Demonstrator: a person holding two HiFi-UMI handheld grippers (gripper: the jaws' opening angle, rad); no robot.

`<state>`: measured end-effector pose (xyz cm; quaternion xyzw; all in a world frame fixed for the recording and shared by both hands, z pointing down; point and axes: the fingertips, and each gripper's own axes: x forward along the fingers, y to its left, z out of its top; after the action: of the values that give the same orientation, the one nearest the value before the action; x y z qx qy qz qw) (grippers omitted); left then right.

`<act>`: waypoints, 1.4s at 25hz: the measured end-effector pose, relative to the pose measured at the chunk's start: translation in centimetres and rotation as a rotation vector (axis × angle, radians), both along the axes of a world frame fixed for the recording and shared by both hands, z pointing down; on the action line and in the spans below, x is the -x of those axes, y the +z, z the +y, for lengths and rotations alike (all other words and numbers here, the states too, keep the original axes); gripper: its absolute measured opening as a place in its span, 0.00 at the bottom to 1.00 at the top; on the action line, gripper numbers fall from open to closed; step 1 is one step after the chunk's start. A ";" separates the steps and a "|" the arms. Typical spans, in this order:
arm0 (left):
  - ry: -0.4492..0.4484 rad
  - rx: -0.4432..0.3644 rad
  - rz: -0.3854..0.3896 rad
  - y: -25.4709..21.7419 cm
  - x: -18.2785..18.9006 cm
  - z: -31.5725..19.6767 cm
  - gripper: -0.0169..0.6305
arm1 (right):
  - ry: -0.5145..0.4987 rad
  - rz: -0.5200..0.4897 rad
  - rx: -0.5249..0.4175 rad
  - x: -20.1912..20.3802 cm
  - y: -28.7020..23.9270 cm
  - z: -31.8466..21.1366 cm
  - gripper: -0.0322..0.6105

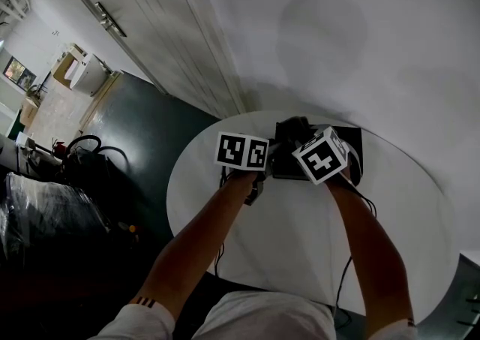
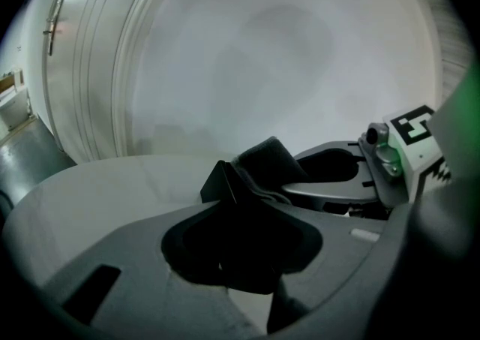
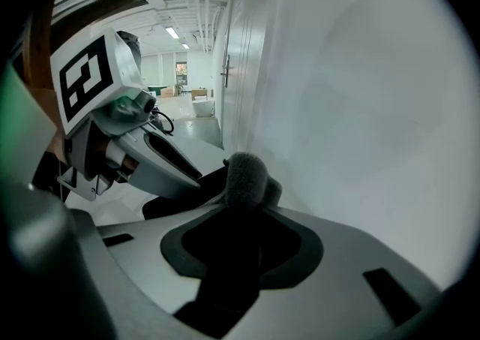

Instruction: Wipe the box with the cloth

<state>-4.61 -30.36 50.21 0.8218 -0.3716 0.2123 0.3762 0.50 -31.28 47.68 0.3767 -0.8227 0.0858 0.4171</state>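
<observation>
Left gripper, right gripper: grey, black-white marker cubes; black cables; white garment.

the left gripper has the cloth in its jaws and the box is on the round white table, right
Not quite: the cloth is in the right gripper's jaws, not the left's, as the right gripper view shows. The box is indeed on the round white table.

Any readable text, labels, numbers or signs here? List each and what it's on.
None readable in any view.
left cube, right cube: black-and-white square marker patterns, not text.
box, cloth: dark, no print visible.
</observation>
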 end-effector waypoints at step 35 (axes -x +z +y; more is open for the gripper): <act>-0.012 -0.010 -0.001 0.0 0.2 -0.2 0.20 | 0.164 -0.113 0.054 -1.1 -1.9 2.7 0.22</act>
<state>-4.85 -30.54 50.24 0.8213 -0.3779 0.2085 0.3731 1.64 -28.59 45.82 0.4258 -0.8086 0.1629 0.3718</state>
